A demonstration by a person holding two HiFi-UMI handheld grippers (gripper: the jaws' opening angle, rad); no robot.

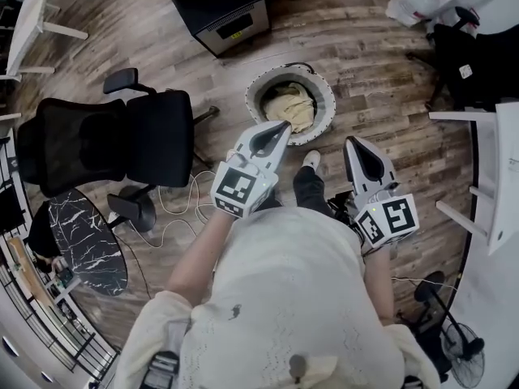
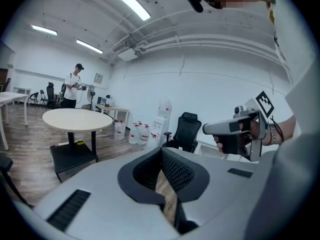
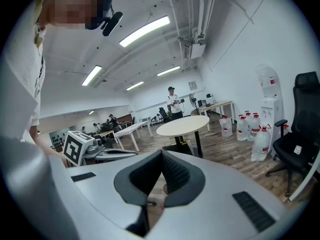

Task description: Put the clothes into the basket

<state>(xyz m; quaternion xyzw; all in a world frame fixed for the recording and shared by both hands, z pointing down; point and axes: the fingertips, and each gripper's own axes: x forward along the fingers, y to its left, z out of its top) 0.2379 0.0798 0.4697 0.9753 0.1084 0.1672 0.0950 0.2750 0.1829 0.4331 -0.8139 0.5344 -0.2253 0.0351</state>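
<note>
Head view alone shows clothes [image 1: 290, 105] in the basket [image 1: 328, 104]; gripper views show left claw [image 2: 161, 152] and right claw [image 3: 161, 154] closed, empty.

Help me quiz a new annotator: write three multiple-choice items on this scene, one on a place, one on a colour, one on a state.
1. Where is the pale cloth? A on a table; B in the basket; C on the floor.
2. What colour is the office chair? A red; B white; C black.
3. How is the left gripper? A shut, empty; B wide open; C clamped on cloth.
Key: B, it lies inside the rim; C, seat and back are black; A, pads meet, nothing between.
</note>
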